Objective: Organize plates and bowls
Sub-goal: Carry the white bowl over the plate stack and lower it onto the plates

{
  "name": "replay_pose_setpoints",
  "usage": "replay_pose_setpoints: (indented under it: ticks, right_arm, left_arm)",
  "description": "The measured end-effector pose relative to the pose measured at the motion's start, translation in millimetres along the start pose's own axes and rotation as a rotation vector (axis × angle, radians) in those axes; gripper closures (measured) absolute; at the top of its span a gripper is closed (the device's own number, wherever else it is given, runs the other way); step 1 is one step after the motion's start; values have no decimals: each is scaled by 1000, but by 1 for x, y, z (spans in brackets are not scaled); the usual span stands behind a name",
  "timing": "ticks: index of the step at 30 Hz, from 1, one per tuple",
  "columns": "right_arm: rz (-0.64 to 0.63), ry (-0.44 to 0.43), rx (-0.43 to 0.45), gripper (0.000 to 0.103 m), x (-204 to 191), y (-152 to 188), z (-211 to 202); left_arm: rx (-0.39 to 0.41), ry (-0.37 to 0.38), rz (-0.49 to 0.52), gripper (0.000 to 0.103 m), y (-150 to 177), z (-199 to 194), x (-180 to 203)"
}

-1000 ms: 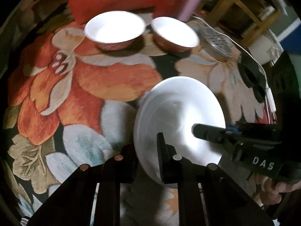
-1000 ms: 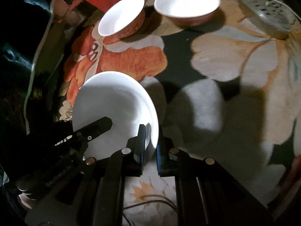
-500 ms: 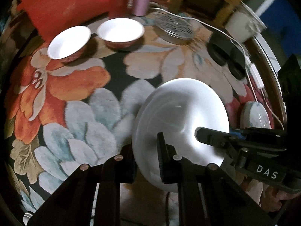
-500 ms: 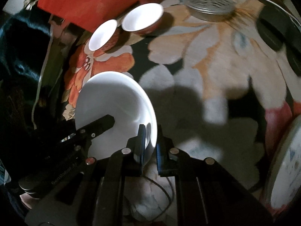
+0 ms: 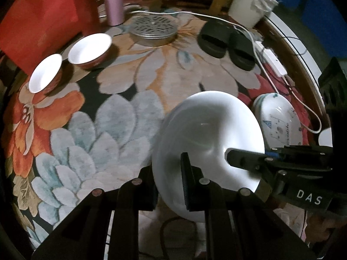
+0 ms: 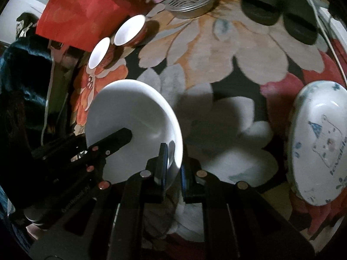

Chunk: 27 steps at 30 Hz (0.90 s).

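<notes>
A plain white plate (image 5: 208, 134) is held in the air above the floral rug, gripped by both grippers on opposite rims. My left gripper (image 5: 169, 173) is shut on its left rim. My right gripper (image 6: 174, 162) is shut on its right rim; the plate also shows in the right wrist view (image 6: 130, 117). A patterned white plate (image 5: 279, 121) lies on the rug to the right, also seen in the right wrist view (image 6: 321, 143). Two red bowls with white insides (image 5: 90, 48) (image 5: 44, 73) stand far left.
A round perforated metal lid (image 5: 153, 29), a pair of black slippers (image 5: 225, 41), a pink bottle (image 5: 113, 2), a white cable with an adapter (image 5: 271, 58) and a red board (image 5: 36, 19) lie at the rug's far side. A white bucket (image 5: 249, 4) stands beyond.
Both grippers have carried the white plate to the right and back from the bowls. The bowls have shrunk to the far left and the patterned plate has come into view on the right.
</notes>
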State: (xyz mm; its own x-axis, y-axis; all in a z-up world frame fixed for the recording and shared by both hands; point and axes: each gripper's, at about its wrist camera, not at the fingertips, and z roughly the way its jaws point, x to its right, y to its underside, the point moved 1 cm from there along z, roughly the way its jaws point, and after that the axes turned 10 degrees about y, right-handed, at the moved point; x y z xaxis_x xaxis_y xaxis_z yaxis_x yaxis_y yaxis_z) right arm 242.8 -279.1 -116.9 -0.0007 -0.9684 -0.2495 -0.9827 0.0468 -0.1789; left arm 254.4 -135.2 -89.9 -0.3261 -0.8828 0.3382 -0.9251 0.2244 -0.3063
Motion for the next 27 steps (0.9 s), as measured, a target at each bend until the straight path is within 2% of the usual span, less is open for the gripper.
replay_pose_setpoints:
  ticks: [18,27]
  right_arm:
    - [156,49,38,92,103,35,-27]
    - [247,96,84,91,156,41,-47]
  left_arm:
    - [-59,72,130,87,2,50,101]
    - [-50,121,172,87,-20,77,151]
